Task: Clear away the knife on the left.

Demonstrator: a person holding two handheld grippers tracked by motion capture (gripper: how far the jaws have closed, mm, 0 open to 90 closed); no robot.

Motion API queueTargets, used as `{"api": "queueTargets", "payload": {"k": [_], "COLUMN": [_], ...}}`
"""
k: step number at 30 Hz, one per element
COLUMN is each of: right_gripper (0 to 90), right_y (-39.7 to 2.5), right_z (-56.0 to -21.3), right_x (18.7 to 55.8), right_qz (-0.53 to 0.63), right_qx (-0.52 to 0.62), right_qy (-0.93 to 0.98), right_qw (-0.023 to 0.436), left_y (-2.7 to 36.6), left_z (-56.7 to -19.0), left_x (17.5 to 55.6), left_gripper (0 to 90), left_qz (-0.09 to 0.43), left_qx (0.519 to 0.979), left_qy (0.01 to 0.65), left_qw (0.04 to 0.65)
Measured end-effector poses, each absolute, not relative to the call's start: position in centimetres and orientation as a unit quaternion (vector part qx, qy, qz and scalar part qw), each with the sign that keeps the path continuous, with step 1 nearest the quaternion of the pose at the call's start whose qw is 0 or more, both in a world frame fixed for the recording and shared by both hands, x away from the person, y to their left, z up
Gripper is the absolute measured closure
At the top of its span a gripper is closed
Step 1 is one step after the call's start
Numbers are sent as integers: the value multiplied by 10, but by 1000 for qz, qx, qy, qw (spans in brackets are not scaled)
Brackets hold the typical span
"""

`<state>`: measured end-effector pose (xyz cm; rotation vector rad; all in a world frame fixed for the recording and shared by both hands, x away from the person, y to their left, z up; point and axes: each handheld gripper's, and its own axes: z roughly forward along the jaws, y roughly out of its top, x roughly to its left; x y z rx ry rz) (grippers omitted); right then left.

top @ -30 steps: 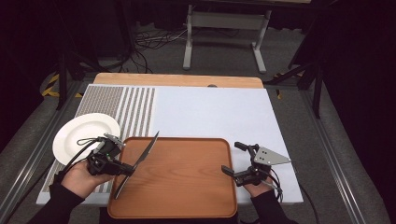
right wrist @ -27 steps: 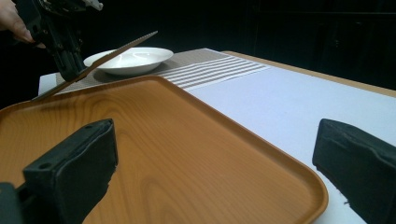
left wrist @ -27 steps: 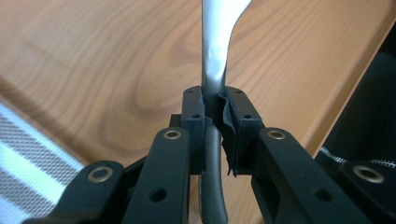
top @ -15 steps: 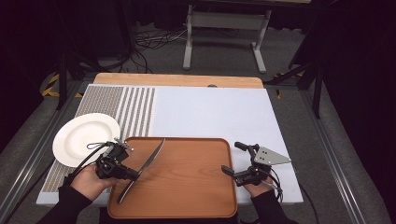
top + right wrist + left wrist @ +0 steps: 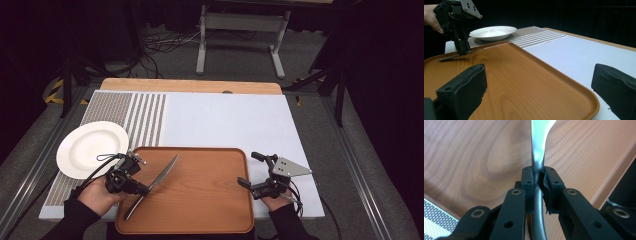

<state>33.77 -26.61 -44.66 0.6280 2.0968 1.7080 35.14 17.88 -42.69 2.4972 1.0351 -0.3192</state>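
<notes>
The left gripper (image 5: 142, 188), clamped on a silver metal knife (image 5: 152, 184), has lowered it toward the brown wooden tray (image 5: 200, 200); the right gripper (image 5: 248, 175) remains spread.

Round white ceramic plate (image 5: 92, 149) sits empty at the left, resting on the grey patterned end of the white table mat (image 5: 225, 120). Grey stripes (image 5: 147, 117) run up the mat beside that patterned patch. A light wooden table edge (image 5: 190, 85) peeks out beyond the mat. Further back, a grey metal stand (image 5: 240, 22) on the grey floor (image 5: 310, 55), black cables (image 5: 160, 47) trailing beside it.
</notes>
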Motion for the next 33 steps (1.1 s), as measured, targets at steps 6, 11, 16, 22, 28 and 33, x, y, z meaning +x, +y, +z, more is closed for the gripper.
{"api": "queueTargets", "payload": {"k": [6,11,16,22,28,33], "right_gripper": [7,8,8,7,8,7], "right_y": [-266,-266,-266,-266,-267,-267], "right_z": [-447,-447,-447,-447,-447,-447], "right_x": [338,338,338,338,338,338], "right_qz": [606,606,606,606,606,606], "right_qx": [223,223,222,222,223,223], "right_qy": [742,742,742,742,742,742], "right_qw": [181,180,180,180,180,179], "left_y": [175,173,173,171,171,173], "left_z": [-430,-432,-434,-437,-437,-435], "left_x": [350,350,350,350,350,351], "left_gripper": [800,800,799,798,797,763], "left_qz": [-108,-110,-110,-113,-114,-117], "left_qx": [901,905,905,905,904,904], "left_qy": [370,368,370,372,373,365], "left_qw": [199,185,180,172,172,187]}}
